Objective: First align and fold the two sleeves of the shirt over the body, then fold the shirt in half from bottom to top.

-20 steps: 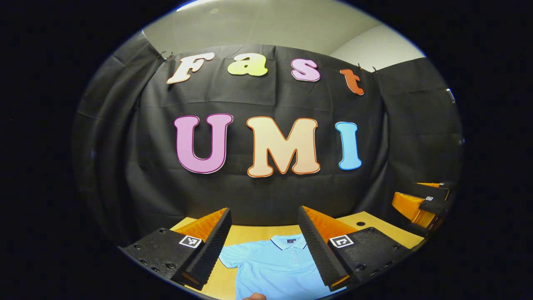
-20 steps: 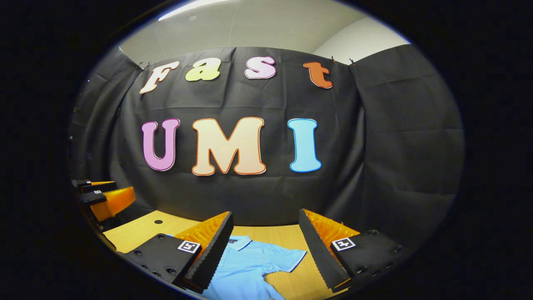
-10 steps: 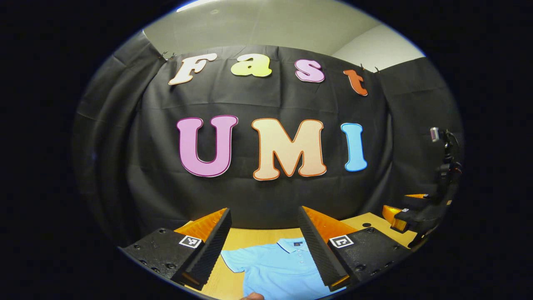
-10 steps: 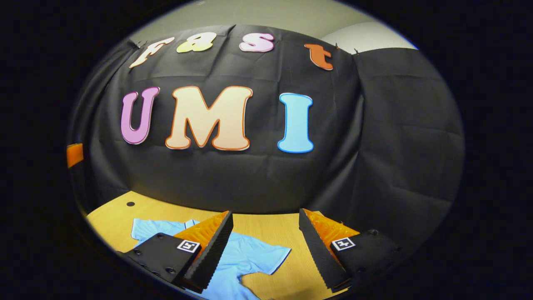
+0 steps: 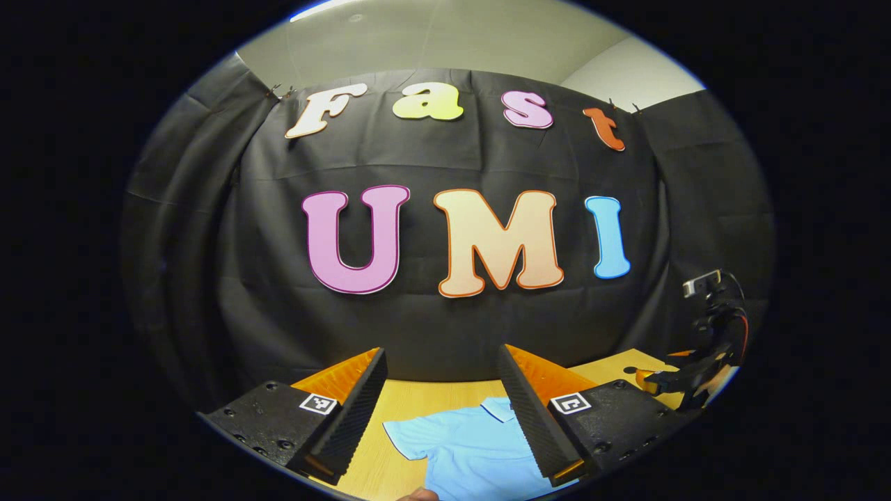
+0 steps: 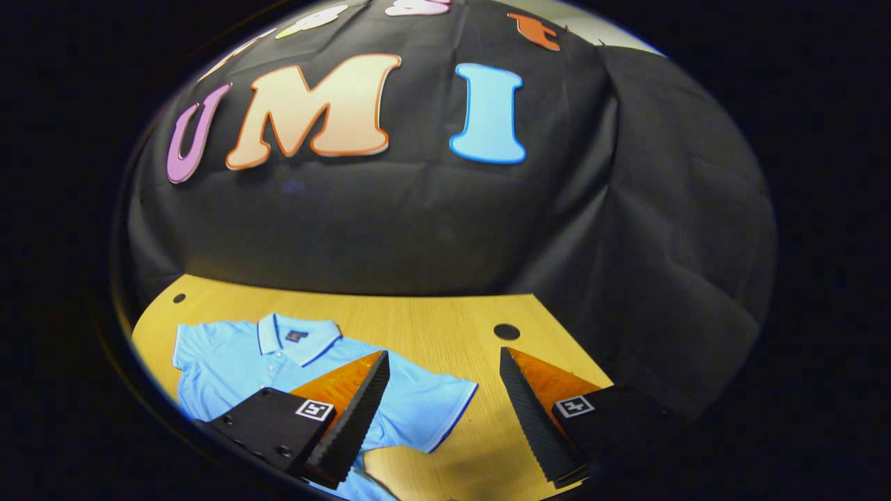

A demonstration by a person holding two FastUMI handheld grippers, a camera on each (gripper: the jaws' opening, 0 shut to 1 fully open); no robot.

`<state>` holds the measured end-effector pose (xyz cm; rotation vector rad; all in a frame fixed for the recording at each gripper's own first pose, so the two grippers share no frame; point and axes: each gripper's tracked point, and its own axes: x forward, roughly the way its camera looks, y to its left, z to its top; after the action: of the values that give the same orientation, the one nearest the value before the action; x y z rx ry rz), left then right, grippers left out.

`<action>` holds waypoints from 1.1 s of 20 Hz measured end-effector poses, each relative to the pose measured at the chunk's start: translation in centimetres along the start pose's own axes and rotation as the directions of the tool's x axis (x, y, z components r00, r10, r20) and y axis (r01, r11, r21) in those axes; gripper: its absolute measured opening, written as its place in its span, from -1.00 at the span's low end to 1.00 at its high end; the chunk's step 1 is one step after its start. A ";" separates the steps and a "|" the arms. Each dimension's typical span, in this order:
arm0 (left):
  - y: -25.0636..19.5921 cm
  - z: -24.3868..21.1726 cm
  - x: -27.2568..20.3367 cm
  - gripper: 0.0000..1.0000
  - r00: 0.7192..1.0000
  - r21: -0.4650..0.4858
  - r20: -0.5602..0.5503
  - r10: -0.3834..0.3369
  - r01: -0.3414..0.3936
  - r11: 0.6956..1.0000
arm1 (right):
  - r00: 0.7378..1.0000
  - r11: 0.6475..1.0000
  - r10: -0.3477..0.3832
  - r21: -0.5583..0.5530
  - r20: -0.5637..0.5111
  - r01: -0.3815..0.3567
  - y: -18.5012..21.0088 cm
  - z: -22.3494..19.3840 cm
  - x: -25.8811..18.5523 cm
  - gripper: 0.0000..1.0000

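Two grippers are in play here, and both are spread wide with nothing between the fingers. The left gripper (image 5: 442, 410) hangs above the near edge of the wooden table (image 5: 418, 396), fingers far apart, gripping nothing. Through the gap you can see the light blue polo shirt (image 5: 473, 445) lying flat on the tabletop, with its collar toward the back wall and one short sleeve poking out to the left. Off at the right edge of the left gripper view there's the other gripper, small and tilted down over the far corner of the table; can't make out much detail on it from there.

The right gripper (image 6: 442, 417) is pitched down toward the table (image 6: 431, 320), jaws also wide open and empty. In the right gripper view the polo shirt (image 6: 237, 362) is spread out front side up, with the collar (image 6: 296, 337) and button placket visible, plus a small dark tag inside the neck. The near sleeve (image 6: 431, 410), with a darker trim on its cuff, sticks out to the right and sits just beside that gripper's left finger, which overlaps the shirt body in the picture. Whether that finger actually touches the cloth, I can't tell. A round hole (image 6: 506, 331) in the tabletop sits beyond the right finger, apart from the shirt.
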<state>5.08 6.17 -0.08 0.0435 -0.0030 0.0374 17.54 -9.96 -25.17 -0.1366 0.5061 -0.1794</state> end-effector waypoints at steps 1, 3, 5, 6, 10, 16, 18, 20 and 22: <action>0.2 -0.1 0.3 0.87 1.000 0.003 -0.004 0.003 -0.003 1.000 | 0.999 1.000 -0.012 -0.003 -0.036 0.012 -0.4 -1.5 1.2 0.98; 0.5 -0.5 0.9 0.87 1.000 0.006 -0.016 0.003 -0.003 1.000 | 0.992 1.000 -0.031 0.000 -0.124 0.031 -0.9 -4.7 3.4 1.00; 0.8 -1.3 1.4 0.89 0.999 0.010 -0.035 0.006 -0.006 1.000 | 0.980 0.999 -0.036 0.016 -0.197 0.040 -1.2 -7.1 4.8 0.98; 1.1 -1.6 1.6 0.89 0.999 0.010 -0.042 0.008 -0.008 1.000 | 0.975 0.999 -0.037 0.022 -0.221 0.043 -1.0 -8.2 5.5 1.00; 1.9 -2.5 2.2 0.90 0.998 0.014 -0.062 0.022 -0.022 1.000 | 0.957 0.997 -0.035 0.057 -0.289 0.054 -0.8 -10.3 6.8 0.99; 1.9 -3.4 2.9 0.89 0.996 0.017 -0.085 0.013 -0.012 1.000 | 0.921 0.989 0.012 0.140 -0.390 0.046 0.1 -13.0 7.7 0.89; 1.7 -3.4 3.1 0.90 0.996 0.012 -0.089 0.008 -0.007 1.000 | 0.922 0.987 0.025 0.156 -0.385 0.038 0.4 -12.7 8.0 0.70; 1.6 -3.8 3.1 0.90 0.996 0.001 -0.094 0.006 -0.005 1.000 | 0.919 0.982 0.043 0.187 -0.392 0.034 0.6 -12.7 8.0 0.10; 1.5 -4.2 3.0 0.90 0.994 -0.012 -0.108 -0.001 0.000 1.000 | 0.915 0.969 0.075 0.245 -0.397 0.027 1.3 -12.1 7.6 -0.84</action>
<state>8.04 7.93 -4.23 0.0292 0.1051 0.0393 18.31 -11.26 -39.50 0.1548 0.8938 -0.2468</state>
